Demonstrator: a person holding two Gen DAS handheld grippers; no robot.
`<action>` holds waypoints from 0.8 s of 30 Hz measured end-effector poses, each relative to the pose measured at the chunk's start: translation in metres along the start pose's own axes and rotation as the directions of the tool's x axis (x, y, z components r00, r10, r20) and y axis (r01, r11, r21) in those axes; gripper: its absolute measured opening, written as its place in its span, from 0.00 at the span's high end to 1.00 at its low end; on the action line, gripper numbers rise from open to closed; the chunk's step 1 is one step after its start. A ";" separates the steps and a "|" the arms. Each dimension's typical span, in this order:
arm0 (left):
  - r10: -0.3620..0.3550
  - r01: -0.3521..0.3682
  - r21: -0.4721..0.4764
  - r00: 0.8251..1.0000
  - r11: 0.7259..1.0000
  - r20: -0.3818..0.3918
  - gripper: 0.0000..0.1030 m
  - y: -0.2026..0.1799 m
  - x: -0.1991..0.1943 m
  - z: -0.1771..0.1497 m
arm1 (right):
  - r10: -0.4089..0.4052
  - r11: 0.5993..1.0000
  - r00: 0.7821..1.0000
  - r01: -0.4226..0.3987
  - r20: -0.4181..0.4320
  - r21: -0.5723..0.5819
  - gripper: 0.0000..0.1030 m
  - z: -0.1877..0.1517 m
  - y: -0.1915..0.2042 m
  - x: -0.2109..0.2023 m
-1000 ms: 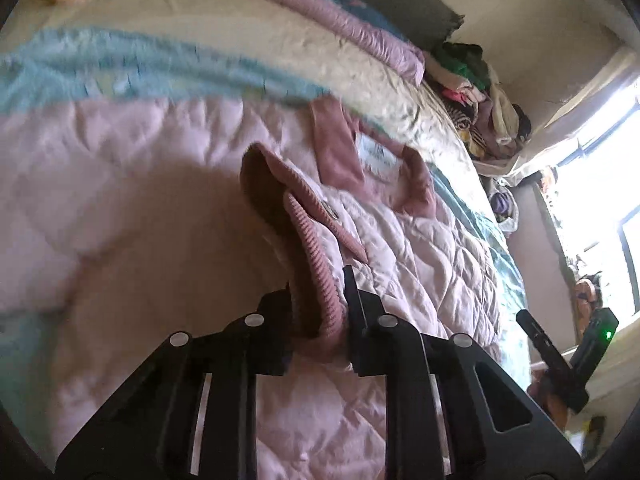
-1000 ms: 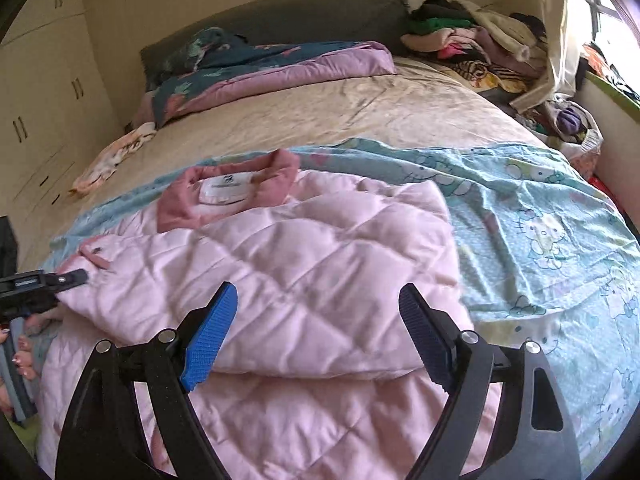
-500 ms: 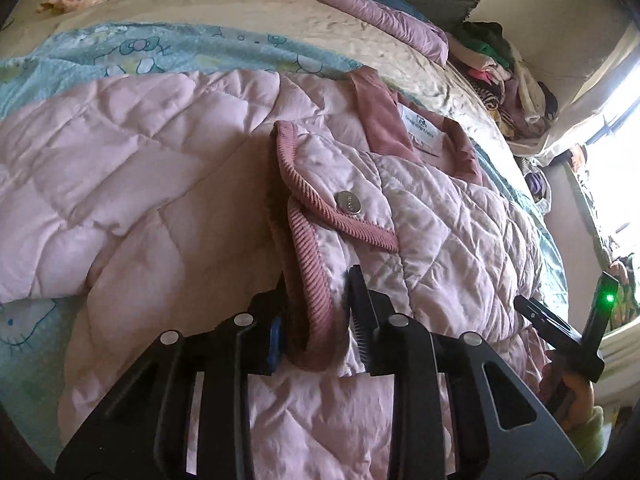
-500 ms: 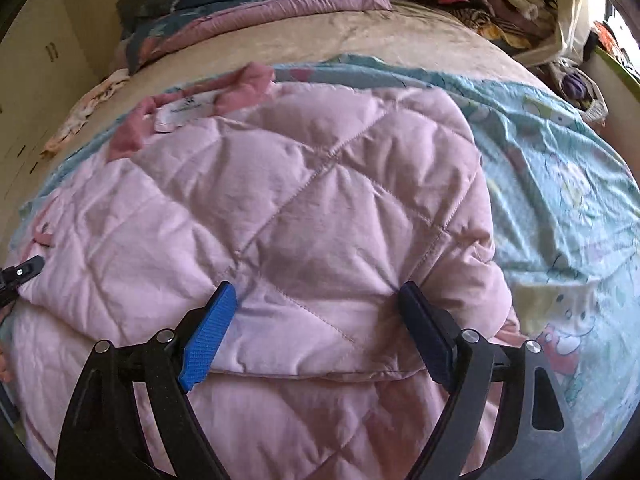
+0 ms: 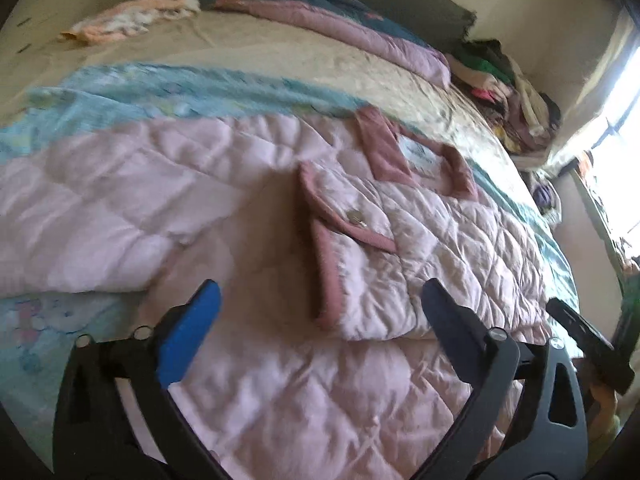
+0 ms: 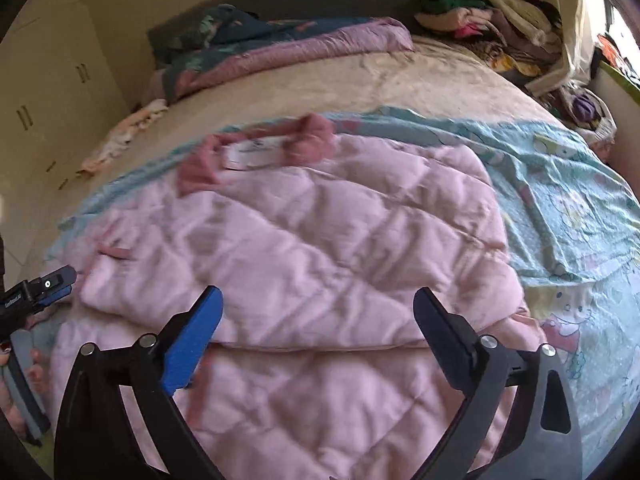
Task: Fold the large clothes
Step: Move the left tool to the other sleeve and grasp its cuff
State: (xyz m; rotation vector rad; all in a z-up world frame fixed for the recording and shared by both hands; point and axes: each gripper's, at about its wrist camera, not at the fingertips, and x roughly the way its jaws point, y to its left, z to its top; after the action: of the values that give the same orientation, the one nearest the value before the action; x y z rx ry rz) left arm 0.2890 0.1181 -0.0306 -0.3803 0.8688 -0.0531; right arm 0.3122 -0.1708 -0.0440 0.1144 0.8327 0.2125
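Released since a moment ago, the cuff lies on the jacket; left gripper and right gripper have just spread wide, holding nothing.

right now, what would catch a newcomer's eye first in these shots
The pink quilted jacket spread across the near half of the bed, its darker pink collar at the far edge and a sleeve cuff folded onto its middle. Under it lies a light blue cartoon-print sheet, and a heap of clothes fills the far right corner.
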 end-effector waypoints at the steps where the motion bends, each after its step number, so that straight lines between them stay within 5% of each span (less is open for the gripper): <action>1: 0.013 -0.013 -0.016 1.000 1.000 0.016 0.09 0.006 -0.008 0.001 | 0.012 1.000 1.000 -0.012 0.008 -0.012 0.07 0.001 0.008 -0.003; 24: 0.254 -0.230 -0.251 0.965 0.940 0.070 0.09 0.126 -0.076 -0.004 | 0.204 0.944 0.979 -0.196 0.002 -0.267 0.06 0.013 0.188 -0.021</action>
State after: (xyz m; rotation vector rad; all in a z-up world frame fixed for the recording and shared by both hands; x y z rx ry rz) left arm 0.2227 0.2491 -0.0207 -0.4960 0.8175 0.3007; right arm 0.2809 0.0072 0.0142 -0.0501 0.7554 0.5111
